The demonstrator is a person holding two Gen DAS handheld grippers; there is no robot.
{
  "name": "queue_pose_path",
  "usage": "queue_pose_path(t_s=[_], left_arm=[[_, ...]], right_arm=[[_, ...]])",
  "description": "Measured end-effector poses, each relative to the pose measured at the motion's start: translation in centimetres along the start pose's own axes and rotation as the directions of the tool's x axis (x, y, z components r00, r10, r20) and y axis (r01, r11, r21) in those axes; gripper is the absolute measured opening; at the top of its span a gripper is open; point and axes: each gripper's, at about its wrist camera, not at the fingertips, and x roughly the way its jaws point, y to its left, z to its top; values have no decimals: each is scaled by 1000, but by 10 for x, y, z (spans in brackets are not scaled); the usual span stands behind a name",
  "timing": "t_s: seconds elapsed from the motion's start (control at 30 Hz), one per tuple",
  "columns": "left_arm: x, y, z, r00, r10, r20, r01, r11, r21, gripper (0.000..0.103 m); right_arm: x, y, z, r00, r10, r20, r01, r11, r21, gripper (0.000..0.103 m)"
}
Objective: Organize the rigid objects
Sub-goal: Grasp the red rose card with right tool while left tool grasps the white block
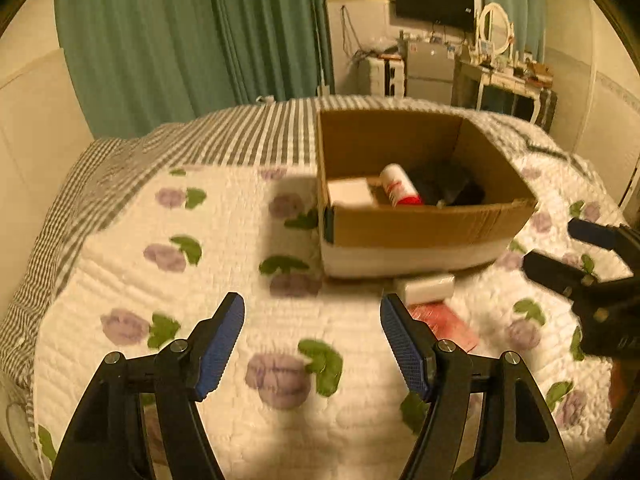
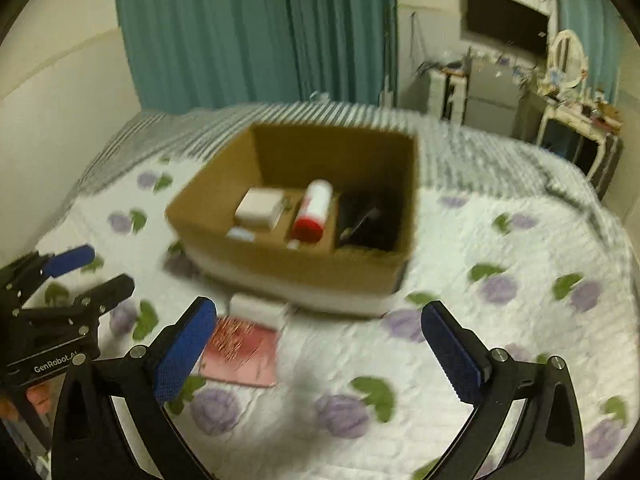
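An open cardboard box stands on the flowered bed quilt. Inside lie a white block, a white bottle with a red cap and a dark item. In front of the box lie a small white block and a flat red packet. My left gripper is open and empty, just left of these two. It also shows at the left of the right wrist view. My right gripper is open and empty, right of the packet; it shows at the right edge of the left wrist view.
Green curtains hang behind the bed. A wall-mounted TV, a small fridge and a cluttered dressing table with mirror stand at the far right. A grey striped sheet covers the bed's far end.
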Motion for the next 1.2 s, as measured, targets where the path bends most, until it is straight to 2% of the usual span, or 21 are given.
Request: queue_pose_path(t_s=[0.1, 0.3, 0.5, 0.57, 0.67, 0.73, 0.83, 0.97, 1.07, 1.2], left_arm=[[8, 0, -5, 999, 29, -17, -29, 999, 19, 73], [20, 14, -6, 998, 30, -57, -33, 998, -50, 73], [24, 23, -7, 997, 25, -73, -32, 995, -99, 73], [26, 23, -7, 997, 18, -75, -27, 994, -107, 73], [31, 21, -10, 996, 11, -90, -21, 993, -113, 73], [34, 16, -11, 995, 3, -98, -14, 994, -107, 73], [37, 2, -12, 993, -11, -115, 2, 996, -84, 73], [41, -20, -8, 990, -46, -132, 39, 998, -57, 73], [45, -39, -4, 986, -88, -142, 82, 996, -46, 73], [56, -63, -1, 978, -133, -162, 127, 991, -52, 73]], right_arm=[[27, 10, -10, 998, 19, -63, -19, 1000, -9, 103], [80, 37, -30, 979, 85, -186, -94, 995, -36, 103], [110, 46, -35, 965, 111, -236, -117, 993, -10, 99], [108, 48, -38, 965, 114, -234, -124, 992, -28, 93], [98, 49, -42, 963, 134, -234, -148, 988, -46, 73], [88, 48, -46, 963, 138, -231, -156, 986, -62, 70], [71, 40, -53, 969, 120, -214, -136, 989, -62, 69], [42, -4, -48, 990, 32, -137, -33, 999, -2, 69], [34, -27, -43, 992, -40, -116, 43, 999, 22, 69], [35, -43, -37, 992, -49, -115, 58, 995, 81, 69]])
